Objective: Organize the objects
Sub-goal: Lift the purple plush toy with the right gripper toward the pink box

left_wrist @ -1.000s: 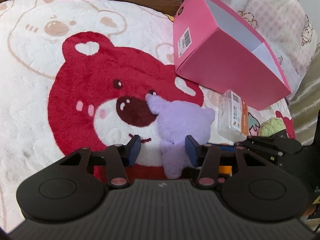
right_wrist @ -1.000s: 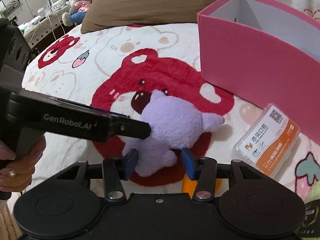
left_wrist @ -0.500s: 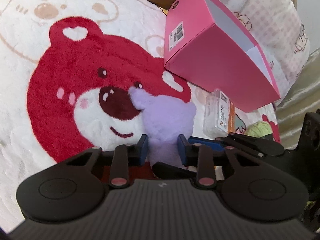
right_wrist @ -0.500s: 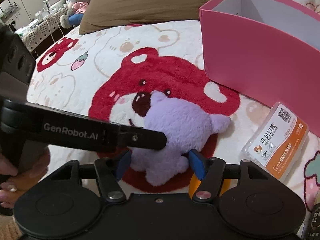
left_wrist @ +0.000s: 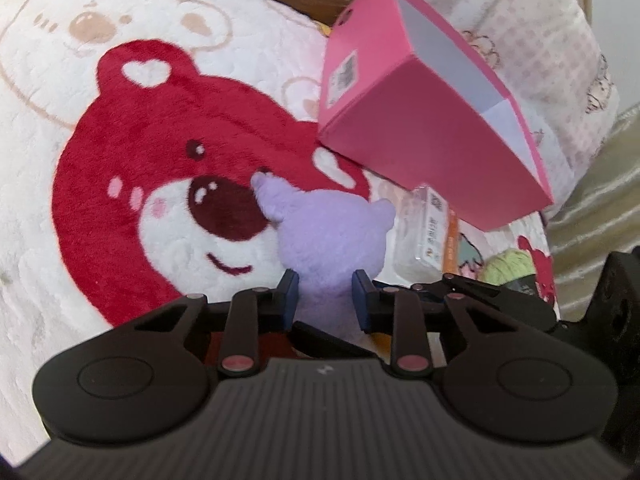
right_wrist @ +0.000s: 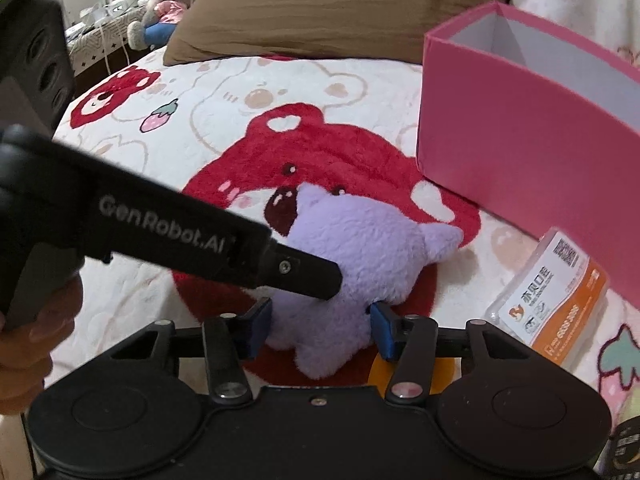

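Observation:
A purple plush toy point(left_wrist: 332, 232) point(right_wrist: 360, 240) lies on the red bear print of a white blanket point(left_wrist: 160, 148). My left gripper point(left_wrist: 324, 300) is shut on the toy's lower body, both blue pads pressed into the fur. Its black finger point(right_wrist: 304, 272) reaches the toy from the left in the right wrist view. My right gripper point(right_wrist: 320, 328) straddles the toy's bottom end. Its jaws are closing and both pads touch the fur. An open pink box point(left_wrist: 420, 132) point(right_wrist: 520, 152) stands just beyond the toy to the right.
A clear packet with an orange label point(right_wrist: 560, 300) point(left_wrist: 432, 236) lies by the box's near wall. A green yarn ball point(left_wrist: 510, 266) sits to its right. A brown pillow point(right_wrist: 340, 8) lines the far edge. A hand point(right_wrist: 40, 340) holds the left gripper.
My left jaws closed in from either side and now pinch the plush toy. My right jaws widened, then narrowed onto the toy's lower end. The toy has barely shifted.

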